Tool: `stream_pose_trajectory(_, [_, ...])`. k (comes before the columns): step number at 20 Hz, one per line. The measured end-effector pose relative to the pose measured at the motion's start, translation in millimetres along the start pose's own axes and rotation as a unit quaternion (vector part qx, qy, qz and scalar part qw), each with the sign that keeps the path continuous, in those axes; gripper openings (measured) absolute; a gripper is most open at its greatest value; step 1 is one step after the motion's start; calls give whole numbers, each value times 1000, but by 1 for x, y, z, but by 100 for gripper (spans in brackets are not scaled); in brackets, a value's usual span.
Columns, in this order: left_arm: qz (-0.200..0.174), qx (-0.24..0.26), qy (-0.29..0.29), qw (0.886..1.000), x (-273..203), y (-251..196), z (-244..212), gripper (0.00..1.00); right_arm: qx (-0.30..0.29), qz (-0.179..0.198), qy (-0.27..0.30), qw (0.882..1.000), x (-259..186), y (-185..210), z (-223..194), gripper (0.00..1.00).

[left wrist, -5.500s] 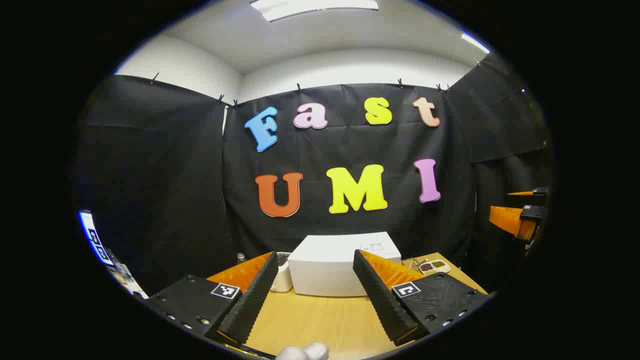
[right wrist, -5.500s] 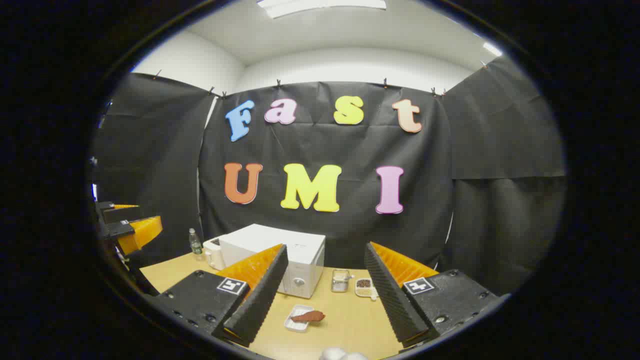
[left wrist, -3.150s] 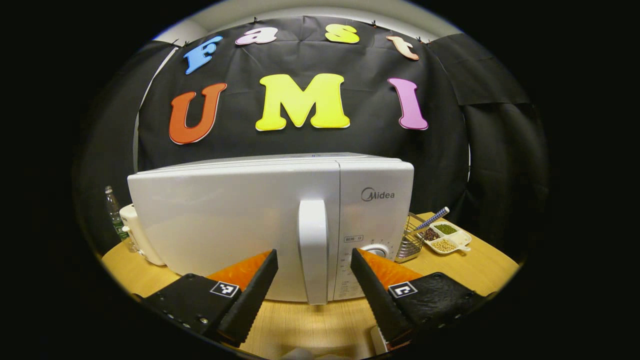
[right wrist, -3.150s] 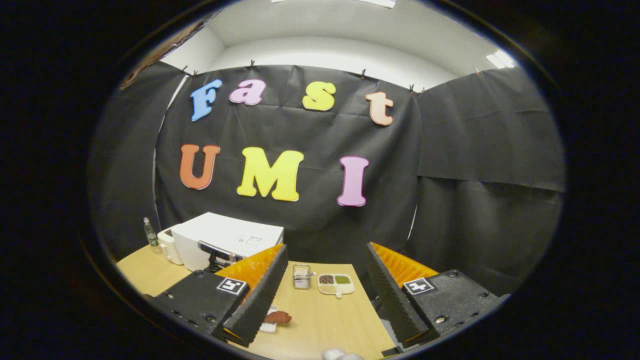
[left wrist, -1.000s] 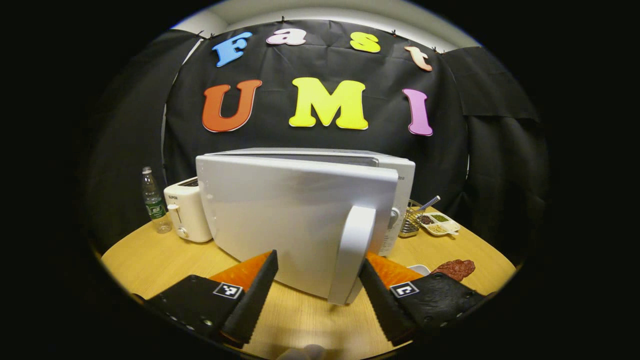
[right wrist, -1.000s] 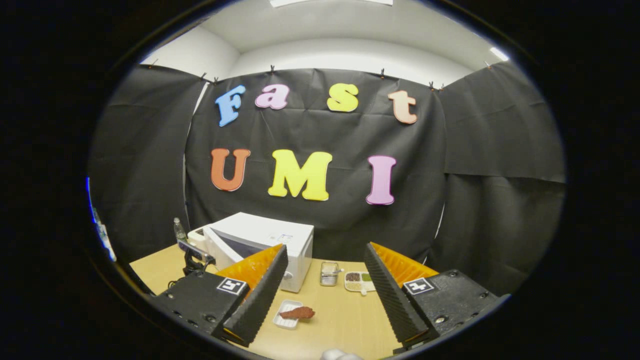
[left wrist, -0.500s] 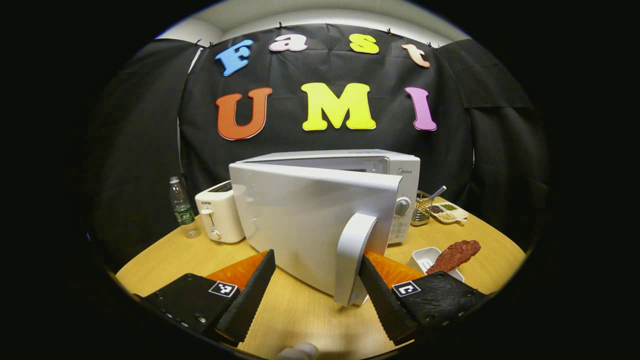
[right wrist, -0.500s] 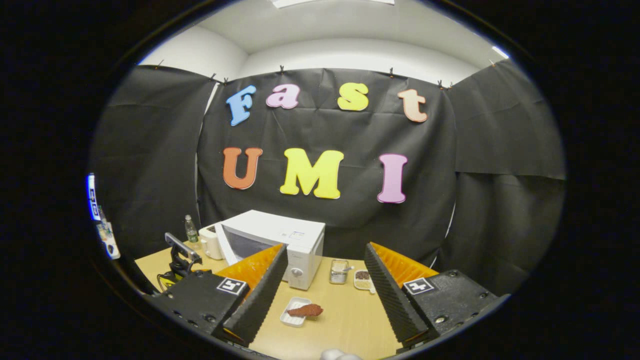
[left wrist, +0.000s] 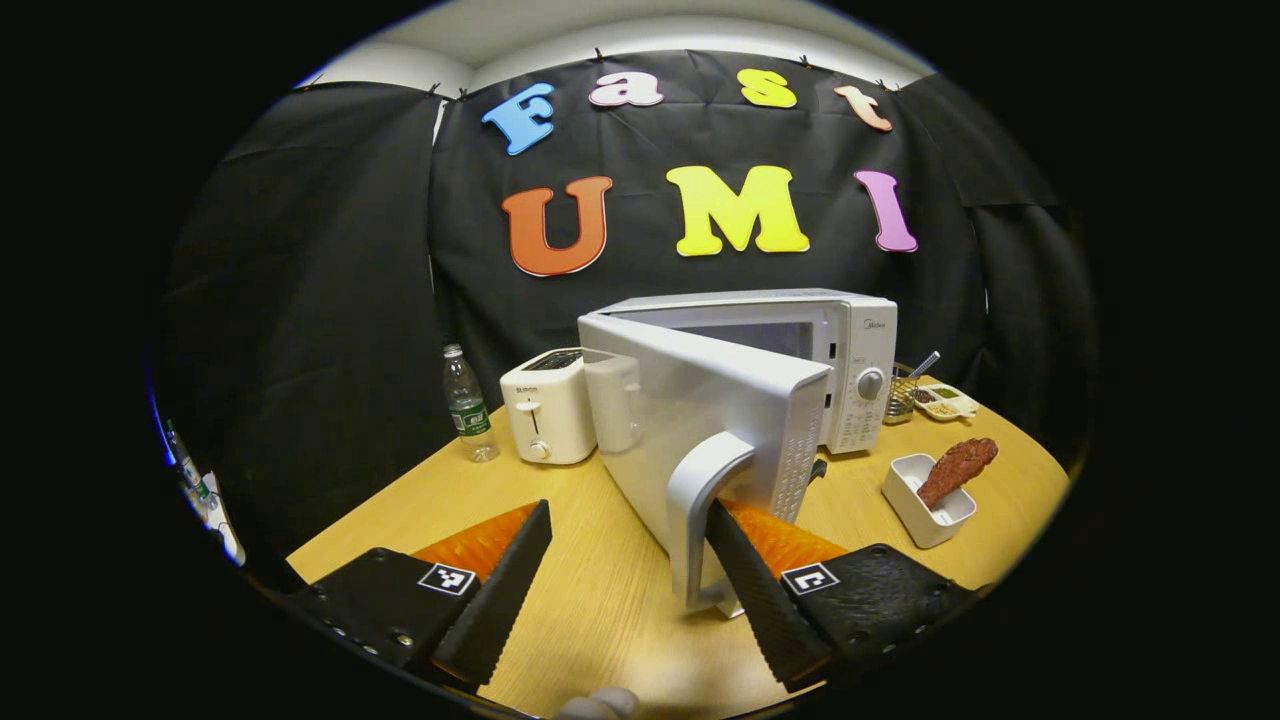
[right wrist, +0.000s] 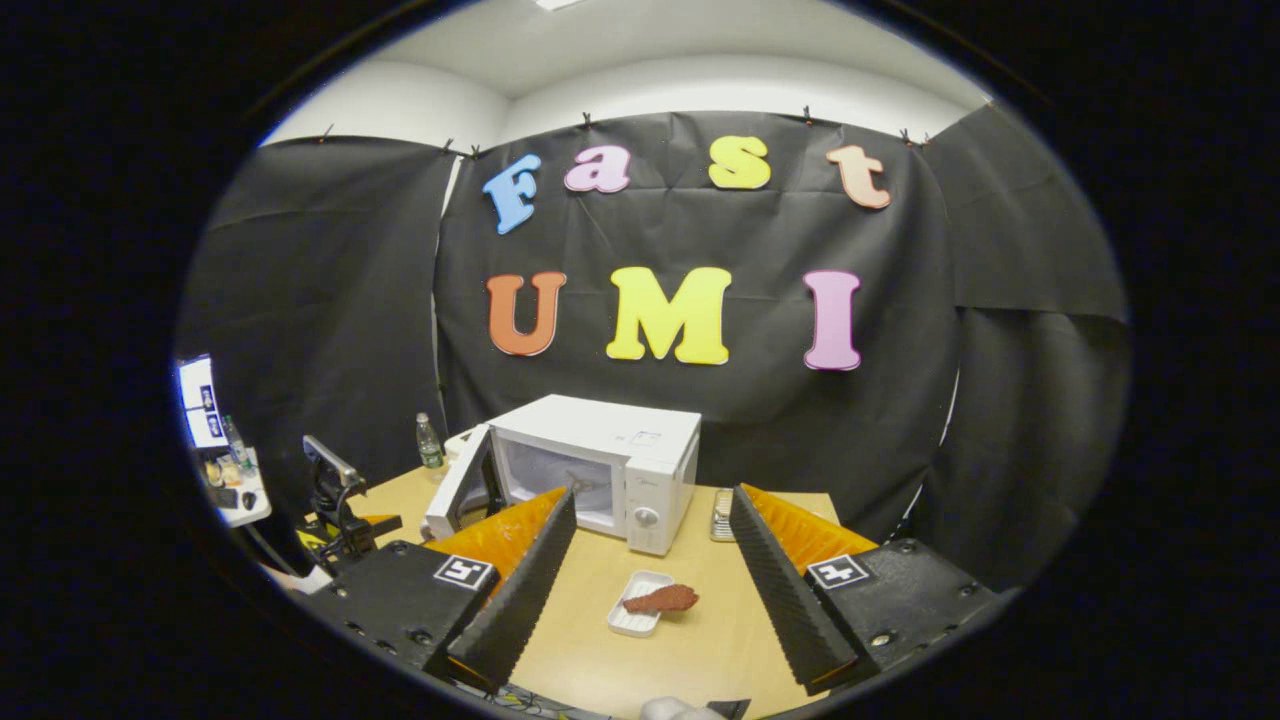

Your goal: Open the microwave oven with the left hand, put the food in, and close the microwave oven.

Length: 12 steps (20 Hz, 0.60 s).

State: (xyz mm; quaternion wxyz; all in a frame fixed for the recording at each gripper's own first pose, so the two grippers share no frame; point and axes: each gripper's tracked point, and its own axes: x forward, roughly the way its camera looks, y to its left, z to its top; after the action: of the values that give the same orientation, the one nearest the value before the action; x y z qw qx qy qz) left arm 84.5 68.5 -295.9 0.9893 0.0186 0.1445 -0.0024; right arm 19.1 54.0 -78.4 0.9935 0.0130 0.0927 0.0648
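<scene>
The white microwave stands at the back of the wooden table, its door swung out about halfway toward me. My left gripper is open; the door's white handle stands between the fingers, right against the right finger. The food, a brown piece of meat, lies across a small white tray to the right of the microwave. My right gripper hangs open and empty high above the table, over the meat. From there the microwave shows its lit cavity.
A white toaster and a water bottle stand left of the microwave. A wire basket and a divided dish of beans sit at its right. The table's front edge runs close under both grippers.
The microwave door has swung further open, drawn by the handle as my left gripper pulled back and to the left. The right gripper stayed open, drifting slightly.
</scene>
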Motion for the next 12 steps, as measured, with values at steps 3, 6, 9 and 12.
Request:
stream_pose_trajectory(3, [-4,-3,0,1000,-9,23,-1,96,-2,-1,6,1000,8,23,-4,99])
stream_pose_trajectory(6, [-1,-8,0,1000,-13,51,-6,96,-6,1,12,1000,14,44,-6,93])
stream_pose_trajectory(9, [14,-17,4,1000,-16,83,-11,96,-7,2,12,1000,19,61,-4,92])
stream_pose_trajectory(12, [27,-12,7,1000,-16,111,-16,96,-13,0,13,1000,22,72,-5,92])
